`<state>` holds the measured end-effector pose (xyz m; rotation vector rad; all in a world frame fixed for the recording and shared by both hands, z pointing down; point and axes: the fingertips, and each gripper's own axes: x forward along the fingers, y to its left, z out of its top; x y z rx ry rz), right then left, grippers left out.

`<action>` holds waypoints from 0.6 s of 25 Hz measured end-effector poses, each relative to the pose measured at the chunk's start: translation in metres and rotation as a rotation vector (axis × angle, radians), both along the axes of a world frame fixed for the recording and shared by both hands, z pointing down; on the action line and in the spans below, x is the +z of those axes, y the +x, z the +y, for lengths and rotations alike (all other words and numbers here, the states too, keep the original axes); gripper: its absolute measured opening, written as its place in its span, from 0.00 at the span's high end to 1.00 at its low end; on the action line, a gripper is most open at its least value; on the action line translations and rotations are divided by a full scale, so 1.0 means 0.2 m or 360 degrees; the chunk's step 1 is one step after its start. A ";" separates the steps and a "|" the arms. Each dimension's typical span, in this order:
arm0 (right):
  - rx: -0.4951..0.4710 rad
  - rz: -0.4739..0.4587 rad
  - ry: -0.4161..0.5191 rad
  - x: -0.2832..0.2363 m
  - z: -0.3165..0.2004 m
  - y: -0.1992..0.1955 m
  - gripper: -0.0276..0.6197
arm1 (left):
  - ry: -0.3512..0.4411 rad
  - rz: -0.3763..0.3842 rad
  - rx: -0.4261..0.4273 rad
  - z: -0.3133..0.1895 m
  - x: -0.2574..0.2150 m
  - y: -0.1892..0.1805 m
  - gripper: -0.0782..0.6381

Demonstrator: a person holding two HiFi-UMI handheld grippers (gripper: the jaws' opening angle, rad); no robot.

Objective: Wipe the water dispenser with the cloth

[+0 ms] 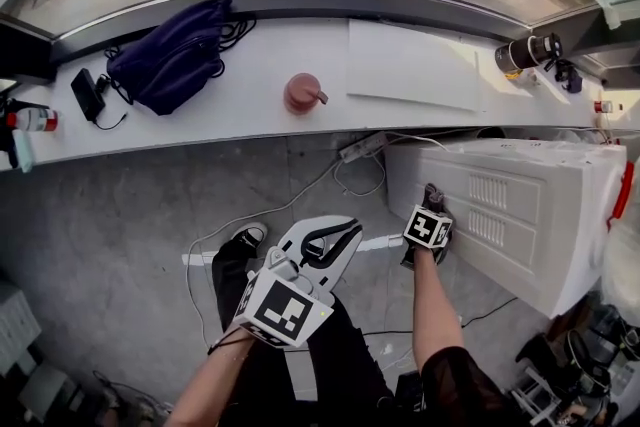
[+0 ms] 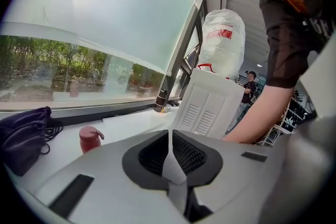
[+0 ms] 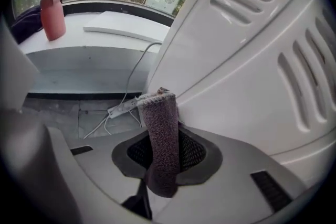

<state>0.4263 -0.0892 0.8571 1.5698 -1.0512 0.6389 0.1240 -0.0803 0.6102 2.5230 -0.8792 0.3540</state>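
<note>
Right tool (image 1: 432, 201) clenched on brown cloth (image 3: 161, 134), at lower centre of right gripper view. Cloth tip against white panel of water dispenser (image 1: 520, 205), just left of vent slots. Dispenser at middle right of head view.

Left tool (image 2: 169, 135): jaws pressed together, nothing between them. Sits at lower centre of head view, apart from dispenser.

Surface (image 1: 420, 105) runs across upper frame and carries red bottle (image 1: 303, 93) and purple bag (image 1: 170, 55). Power strip (image 1: 362, 147) on floor below.
</note>
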 end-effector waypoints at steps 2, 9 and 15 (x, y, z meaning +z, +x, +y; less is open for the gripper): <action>0.0031 -0.0045 0.0043 -0.03 -0.02 -0.03 0.80 | -0.0006 -0.0020 -0.0005 0.00 0.01 -0.02 0.84; -0.0250 -0.0162 0.0252 -0.47 -0.06 -0.17 0.80 | 0.0008 -0.0024 0.0083 0.01 -0.13 -0.02 0.84; -0.0359 -0.0246 0.0409 -1.04 -0.06 -0.34 0.80 | 0.0084 -0.0030 0.0178 -0.03 -0.35 -0.04 0.84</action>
